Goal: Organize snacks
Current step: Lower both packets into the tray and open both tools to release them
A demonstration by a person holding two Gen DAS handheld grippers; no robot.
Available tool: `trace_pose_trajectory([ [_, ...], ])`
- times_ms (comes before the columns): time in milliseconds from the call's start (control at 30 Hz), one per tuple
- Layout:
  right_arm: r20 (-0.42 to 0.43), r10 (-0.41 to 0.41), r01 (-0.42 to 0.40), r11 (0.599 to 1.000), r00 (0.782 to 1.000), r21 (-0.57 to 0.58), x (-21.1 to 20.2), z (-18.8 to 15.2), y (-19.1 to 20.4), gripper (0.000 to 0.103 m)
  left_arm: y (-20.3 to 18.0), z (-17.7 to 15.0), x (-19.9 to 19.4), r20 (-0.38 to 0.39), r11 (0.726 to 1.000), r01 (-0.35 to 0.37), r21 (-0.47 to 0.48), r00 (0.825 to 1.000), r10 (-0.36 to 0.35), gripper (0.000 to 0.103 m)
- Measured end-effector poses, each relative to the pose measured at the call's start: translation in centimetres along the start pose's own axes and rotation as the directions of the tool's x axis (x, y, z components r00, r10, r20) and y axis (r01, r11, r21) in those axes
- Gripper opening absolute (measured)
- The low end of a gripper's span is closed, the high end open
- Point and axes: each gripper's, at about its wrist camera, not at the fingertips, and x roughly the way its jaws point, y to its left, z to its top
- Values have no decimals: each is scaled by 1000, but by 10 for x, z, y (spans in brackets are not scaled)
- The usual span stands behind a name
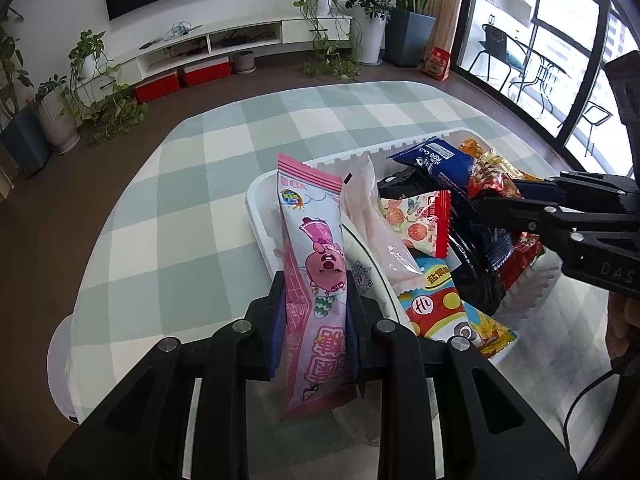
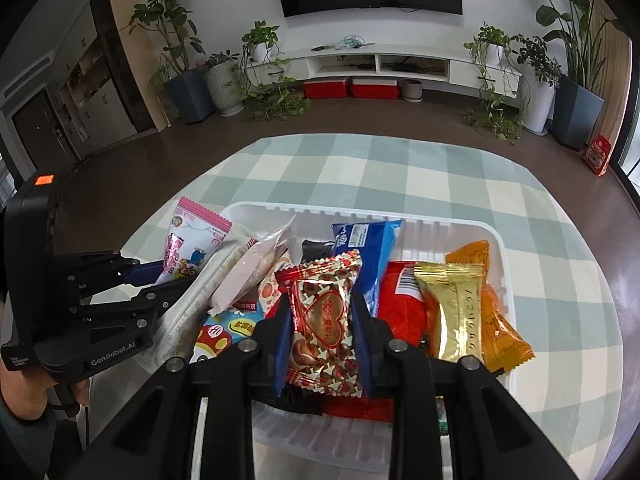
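My left gripper (image 1: 316,292) is shut on a long pink snack packet (image 1: 312,264) with a cartoon pig, held upright over the left end of the white tray (image 1: 260,216). The same packet (image 2: 192,240) and the left gripper (image 2: 160,280) show at the left of the right wrist view. My right gripper (image 2: 322,316) is shut on a red and gold heart-print candy packet (image 2: 320,320) above the tray (image 2: 460,228). From the left wrist view the right gripper (image 1: 496,196) reaches in from the right. Several other snack packets fill the tray.
In the tray lie a blue packet (image 2: 372,252), a gold packet (image 2: 452,308), an orange packet (image 2: 496,320) and a red packet (image 2: 400,312). The tray sits on a round table with a green checked cloth (image 2: 360,172). Potted plants and a TV shelf line the far wall.
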Motion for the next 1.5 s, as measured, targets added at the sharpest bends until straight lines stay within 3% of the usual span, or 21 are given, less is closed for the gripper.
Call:
trace_pose_trajectory([
  [200,4,-7,7,1000,1000,-19,7,0,1,30,-4,3,0,15,1000,-19,6,1000,19,23],
  [300,9,12,-13,999,1000,47,4,1,-10,30,-7,6,-6,41,999,-40,20,998,39,23],
  [533,32,-50,49,998,998,31,-3,3,-10,30,-15,14,2,34,1000,-7,17,999,7,23],
  [733,71,-63,62,998,995,25,-11,4,-11,30,-23,18,-6,69,998,-49,44,997,46,23],
  [1267,73,-65,62,997,995,43,-8,4,-26,30,-11,17,-23,147,999,-51,-15,988,53,24],
  [1500,57,-75,73,997,996,38,-5,2,-28,30,-36,23,-10,92,999,-19,43,996,15,25],
])
